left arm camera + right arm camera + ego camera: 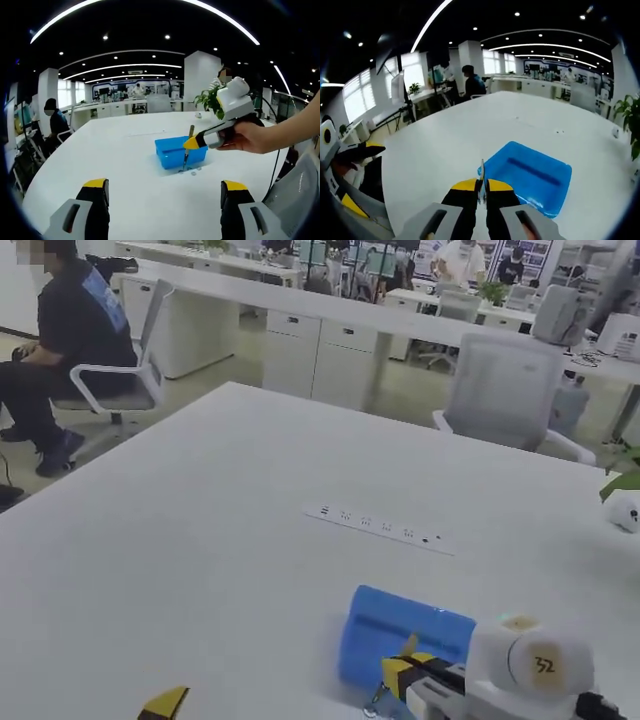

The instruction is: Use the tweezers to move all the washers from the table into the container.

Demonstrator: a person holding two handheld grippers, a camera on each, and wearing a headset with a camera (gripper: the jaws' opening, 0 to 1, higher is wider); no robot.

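Two grippers are shown over a white table. The right gripper is clamped on the tweezers, whose tips are pointed down just in front of the blue container. A few small washers are seen lying on the table just beside the container's wall, outside it. The left gripper is placed well back from the container, its jaws spread wide and empty.

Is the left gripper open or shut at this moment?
Open. The left gripper has its jaws wide apart in its own view, with bare table between them and nothing held.
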